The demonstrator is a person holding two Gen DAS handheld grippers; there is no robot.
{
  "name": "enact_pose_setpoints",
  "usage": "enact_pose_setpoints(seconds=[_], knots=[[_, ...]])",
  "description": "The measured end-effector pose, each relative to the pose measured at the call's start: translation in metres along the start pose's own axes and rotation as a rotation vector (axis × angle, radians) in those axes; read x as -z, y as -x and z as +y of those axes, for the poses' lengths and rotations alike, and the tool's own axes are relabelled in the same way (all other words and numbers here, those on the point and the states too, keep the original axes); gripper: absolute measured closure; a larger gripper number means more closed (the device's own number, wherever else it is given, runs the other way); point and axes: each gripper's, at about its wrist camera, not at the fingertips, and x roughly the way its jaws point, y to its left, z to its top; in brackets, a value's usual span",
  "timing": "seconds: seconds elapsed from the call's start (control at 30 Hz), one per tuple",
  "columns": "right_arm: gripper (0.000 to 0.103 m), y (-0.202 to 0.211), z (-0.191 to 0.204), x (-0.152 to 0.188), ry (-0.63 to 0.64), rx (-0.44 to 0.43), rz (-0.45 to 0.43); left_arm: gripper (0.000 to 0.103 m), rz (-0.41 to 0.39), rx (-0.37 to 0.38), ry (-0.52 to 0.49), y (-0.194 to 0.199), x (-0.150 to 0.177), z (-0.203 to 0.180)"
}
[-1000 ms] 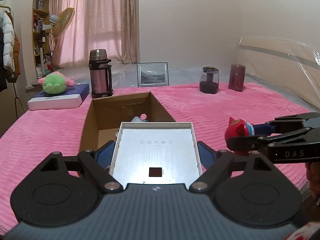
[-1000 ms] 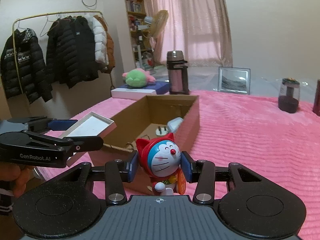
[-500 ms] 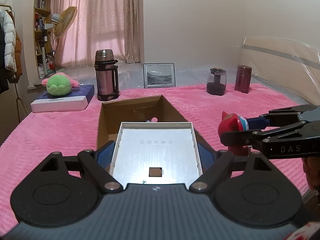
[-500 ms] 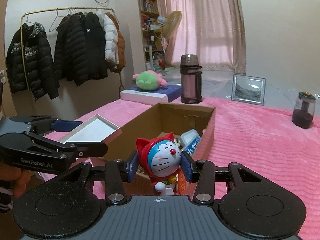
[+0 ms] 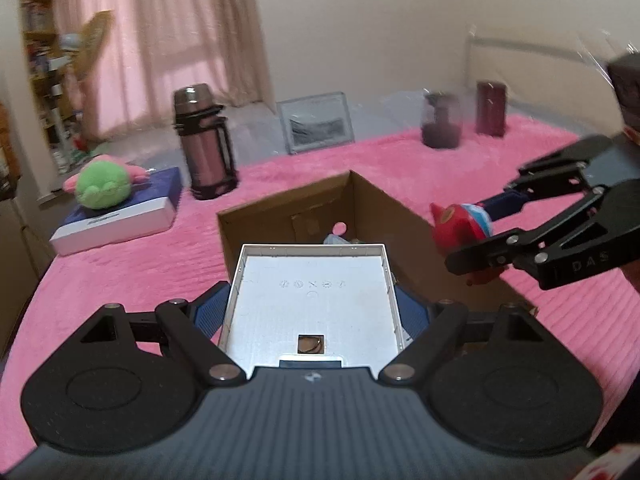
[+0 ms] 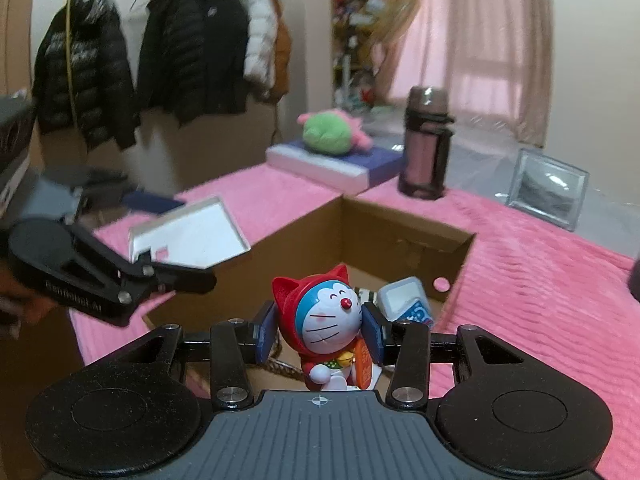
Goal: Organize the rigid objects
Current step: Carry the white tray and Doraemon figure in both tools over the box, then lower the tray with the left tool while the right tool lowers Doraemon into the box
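My left gripper (image 5: 314, 314) is shut on a shallow white tray-like lid (image 5: 312, 300), its blue pads pressing both side walls, and holds it over the near end of an open cardboard box (image 5: 372, 196). My right gripper (image 6: 320, 332) is shut on a cat figurine with a red hood (image 6: 326, 320), above the box (image 6: 456, 240). In the left wrist view the figurine (image 5: 460, 226) hangs over the box's right wall, in the right gripper (image 5: 476, 240). The right wrist view shows the lid (image 6: 192, 236) at the left, gripped by the left gripper (image 6: 176, 268). A white-and-blue item (image 6: 408, 300) lies inside the box.
The box sits on a pink bedspread (image 5: 120, 280). Behind it stand a steel thermos (image 5: 204, 144), a framed picture (image 5: 316, 122), a dark jar (image 5: 442, 120) and a maroon canister (image 5: 490, 108). A green plush (image 5: 104, 184) lies on a blue-white flat box. Coats (image 6: 160, 52) hang at left.
Both grippers have travelled toward the box with their loads; the box looks nearer and larger. The lid and the figurine now hang over the box. Both views have rolled slightly.
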Motion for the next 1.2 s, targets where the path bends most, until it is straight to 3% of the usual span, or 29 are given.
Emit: enact_pose_setpoints(seconds=[0.3, 0.47, 0.63, 0.93, 1.2], knots=[[0.061, -0.049, -0.004, 0.007, 0.183, -0.092, 0.179, 0.020, 0.132, 0.129, -0.221, -0.049, -0.007, -0.002], [0.061, -0.069, -0.004, 0.012, 0.266, -0.062, 0.242, 0.020, 0.214, 0.190, -0.363, -0.075, -0.002, -0.013], [0.061, -0.082, -0.010, 0.012, 0.281, -0.047, 0.261, 0.020, 0.299, 0.235, -0.434, -0.100, 0.007, -0.016], [0.061, -0.102, -0.011, 0.011, 0.293, -0.041, 0.328, 0.020, 0.393, 0.282, -0.434, -0.130, 0.008, -0.014], [0.061, -0.112, -0.007, 0.009, 0.305, -0.062, 0.349, 0.019, 0.427, 0.299, -0.395, -0.139, 0.015, -0.012]])
